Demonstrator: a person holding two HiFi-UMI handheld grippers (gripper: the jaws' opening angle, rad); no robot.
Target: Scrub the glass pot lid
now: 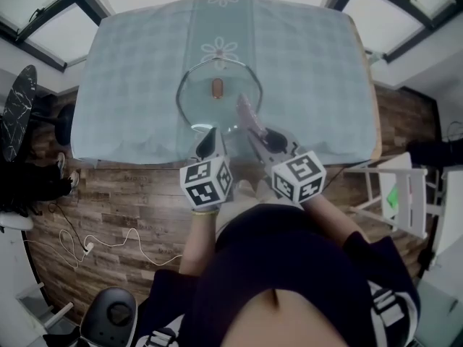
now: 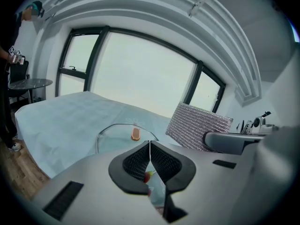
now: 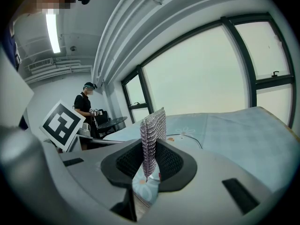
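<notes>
A bench [image 1: 130,85] under a pale checked cloth is seen in a room with large windows. At the left, the left hand-held gripper [image 2: 149,144] is kept just before the lid's near rim, its jaws pressed together with nothing between them. The glass pot lid [image 1: 202,103] is laid flat in the middle of the bench, knob [image 1: 217,87] up. At the right, the right hand-held gripper [image 3: 150,161] is closed on a silvery mesh scrubber [image 3: 152,125], which is raised over the lid's near right part. As the lid is steadied by nothing, it may be pushed across the cloth once rubbing is begun. The scrubber is pinched only by its lower edge, so under hard pressure it could be folded over or pulled out
</notes>
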